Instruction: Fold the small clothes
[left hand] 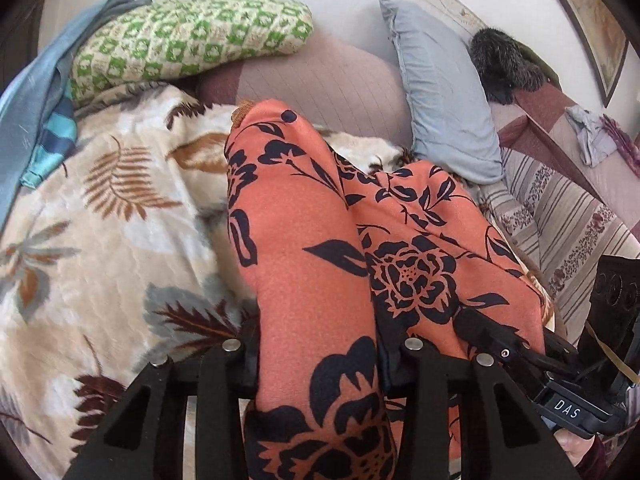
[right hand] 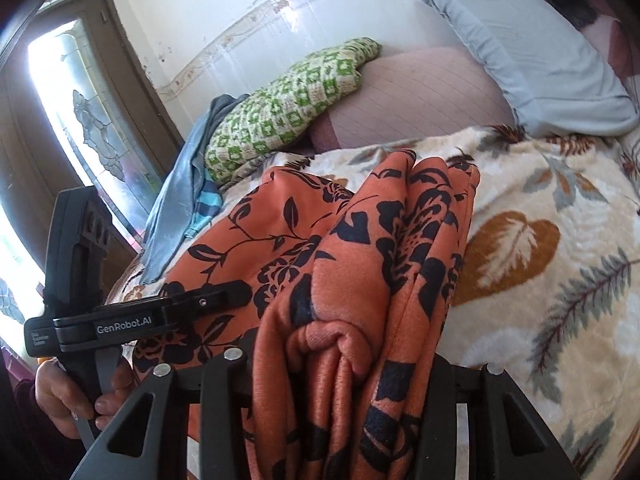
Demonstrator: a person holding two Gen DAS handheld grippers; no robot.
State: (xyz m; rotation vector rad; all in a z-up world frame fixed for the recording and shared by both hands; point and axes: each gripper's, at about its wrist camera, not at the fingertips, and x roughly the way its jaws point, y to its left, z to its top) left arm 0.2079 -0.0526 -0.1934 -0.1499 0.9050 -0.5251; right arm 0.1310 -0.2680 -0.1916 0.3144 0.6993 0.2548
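Note:
An orange garment with a black flower print [left hand: 304, 240] is lifted in folds above a leaf-print blanket [left hand: 100, 220]. In the left wrist view a thick fold fills the gap of my left gripper [left hand: 320, 360], and the jaws are pressed on it. The right gripper's body [left hand: 560, 376] shows at the lower right, its finger lying on the same cloth. In the right wrist view the garment [right hand: 360, 240] is bunched into several pleats between the jaws of my right gripper [right hand: 344, 364], which is shut on it. The left gripper [right hand: 216, 300] pinches the cloth's left part, held by a hand [right hand: 72, 396].
A green checked pillow [left hand: 188, 36], a mauve cushion [left hand: 328, 80] and a grey-blue pillow [left hand: 444, 92] lie at the back of the bed. Blue clothes [left hand: 36, 92] are piled at the left. Striped bedding [left hand: 560, 220] lies at the right. A glazed door [right hand: 80, 120] stands beyond the bed.

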